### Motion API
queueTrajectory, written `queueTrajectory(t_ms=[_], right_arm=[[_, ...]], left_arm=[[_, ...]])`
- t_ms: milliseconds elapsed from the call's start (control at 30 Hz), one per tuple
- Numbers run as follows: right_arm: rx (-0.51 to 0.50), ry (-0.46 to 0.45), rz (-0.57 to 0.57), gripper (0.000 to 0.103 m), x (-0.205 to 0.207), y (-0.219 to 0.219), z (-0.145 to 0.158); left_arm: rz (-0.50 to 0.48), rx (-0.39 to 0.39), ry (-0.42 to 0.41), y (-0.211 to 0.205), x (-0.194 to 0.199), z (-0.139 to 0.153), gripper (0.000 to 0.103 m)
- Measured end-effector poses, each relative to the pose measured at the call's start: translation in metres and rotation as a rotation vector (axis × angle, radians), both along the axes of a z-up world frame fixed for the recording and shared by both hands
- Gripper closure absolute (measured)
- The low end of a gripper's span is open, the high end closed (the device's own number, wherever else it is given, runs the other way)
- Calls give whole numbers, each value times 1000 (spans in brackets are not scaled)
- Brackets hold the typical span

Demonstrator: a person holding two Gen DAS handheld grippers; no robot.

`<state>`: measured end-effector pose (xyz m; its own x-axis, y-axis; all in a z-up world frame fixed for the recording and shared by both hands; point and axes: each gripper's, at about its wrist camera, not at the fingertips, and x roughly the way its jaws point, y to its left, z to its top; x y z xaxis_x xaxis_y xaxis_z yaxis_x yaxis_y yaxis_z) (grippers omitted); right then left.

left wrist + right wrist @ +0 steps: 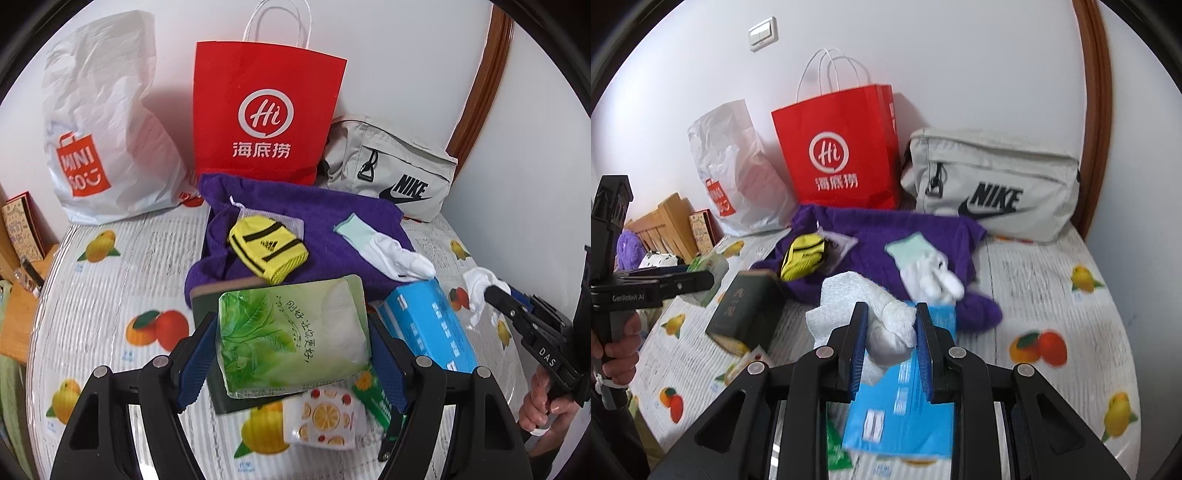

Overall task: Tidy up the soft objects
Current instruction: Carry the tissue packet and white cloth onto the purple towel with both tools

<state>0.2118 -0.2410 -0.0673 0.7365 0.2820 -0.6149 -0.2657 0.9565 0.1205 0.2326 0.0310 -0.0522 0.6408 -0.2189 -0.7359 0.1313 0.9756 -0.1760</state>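
Left gripper [291, 343] fingers clamp a green tissue pack [295, 332], lifted over a dark green box [746, 306]. Right gripper [892, 336] fingers pinch a crumpled white tissue [886, 321] above the blue tissue box [905, 398]. Purple sweater [295, 221] lies just behind that box, carrying a yellow sock [267, 249] and white glove [391, 251]. Red paper bag [266, 110] stands behind the sweater.
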Motion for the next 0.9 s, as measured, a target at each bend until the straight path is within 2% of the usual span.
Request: queueTrajectory(t_ms=[167, 400, 567, 900], right_arm=[[-10, -25, 16, 78, 30, 4, 9], [-6, 3, -3, 78, 79, 3, 10], [-22, 23, -3, 78, 111, 4, 7], [-44, 142, 42, 78, 158, 19, -28]], left_arm=[[-4, 11, -21, -6, 20, 6, 27], [-6, -10, -5, -10, 57, 4, 27], [-16, 8, -13, -15, 82, 4, 27], [21, 53, 21, -14, 147, -10, 27]])
